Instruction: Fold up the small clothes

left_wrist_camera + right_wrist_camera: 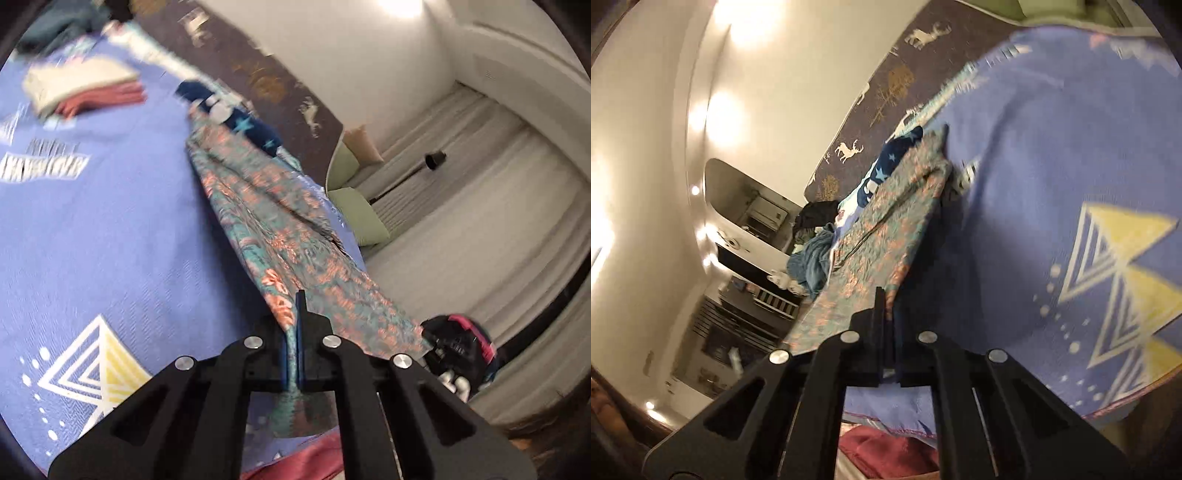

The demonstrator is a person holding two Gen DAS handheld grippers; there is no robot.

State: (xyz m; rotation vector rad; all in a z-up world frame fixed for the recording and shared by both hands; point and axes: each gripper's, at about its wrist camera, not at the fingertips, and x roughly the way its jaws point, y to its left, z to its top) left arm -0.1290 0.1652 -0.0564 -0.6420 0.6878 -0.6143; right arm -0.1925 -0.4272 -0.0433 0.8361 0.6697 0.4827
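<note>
Folding now: patterned garment (280, 236), lifted over the blue blanket (110, 229)
Left gripper (293, 332): clamped on its edge
Right gripper (886, 317): clamped on its edge
Done: folded stack (85, 88)
Left: unfolded pile (812, 258)

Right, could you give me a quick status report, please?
Left tongs and right tongs shut on teal-and-orange patterned cloth. Cloth stretched over blue printed blanket. Navy star-print garment beyond its far end.

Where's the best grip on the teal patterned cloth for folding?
By its near edge, one corner per gripper, coming from the near side: left gripper and right gripper are each shut on the teal patterned cloth, which stretches away over the blue blanket.
</note>
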